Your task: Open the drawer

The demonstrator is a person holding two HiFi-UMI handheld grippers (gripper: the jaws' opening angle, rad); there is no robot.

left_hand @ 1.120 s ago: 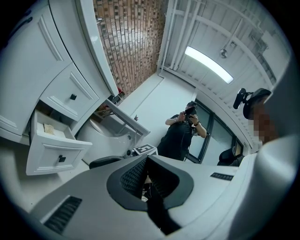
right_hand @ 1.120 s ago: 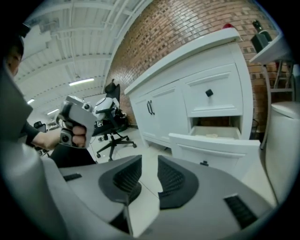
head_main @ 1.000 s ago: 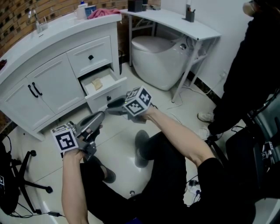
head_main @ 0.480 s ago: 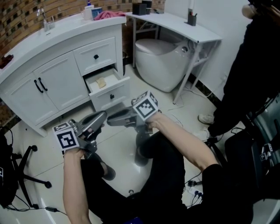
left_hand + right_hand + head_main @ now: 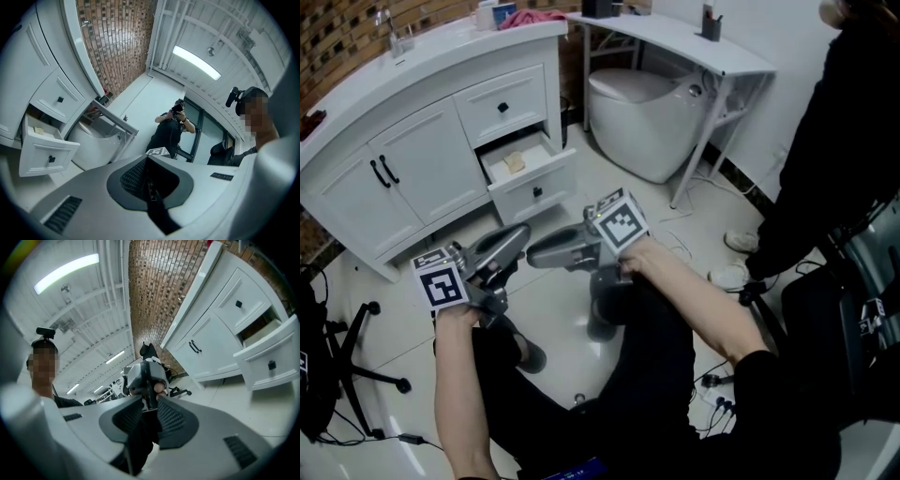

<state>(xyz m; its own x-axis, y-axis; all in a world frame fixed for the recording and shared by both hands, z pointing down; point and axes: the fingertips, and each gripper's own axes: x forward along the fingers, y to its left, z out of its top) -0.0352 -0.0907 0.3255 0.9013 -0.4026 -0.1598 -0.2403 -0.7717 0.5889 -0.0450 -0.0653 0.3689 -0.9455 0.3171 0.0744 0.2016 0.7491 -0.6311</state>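
Note:
The lower drawer (image 5: 534,191) of the white vanity (image 5: 412,70) stands pulled out, with a small tan object (image 5: 515,162) inside it. It also shows in the left gripper view as the open drawer (image 5: 47,157) and in the right gripper view as the open drawer (image 5: 272,364). Both grippers hang low over the floor, well short of it. My left gripper (image 5: 518,237) points up and right, its pads (image 5: 136,178) pressed together with nothing between. My right gripper (image 5: 534,255) points left, its jaws slightly apart and empty; through the gap I see the left gripper (image 5: 146,378).
A closed upper drawer (image 5: 502,105) and cabinet doors (image 5: 384,173) sit beside the open one. A toilet (image 5: 647,122) stands under a white shelf table (image 5: 694,42). A person in black (image 5: 834,169) stands at right. An office chair base (image 5: 356,366) is at left.
My right gripper has drawn back from the drawer front toward me and swung left, close to the left gripper. The drawer stays pulled out. The left gripper has shifted only slightly.

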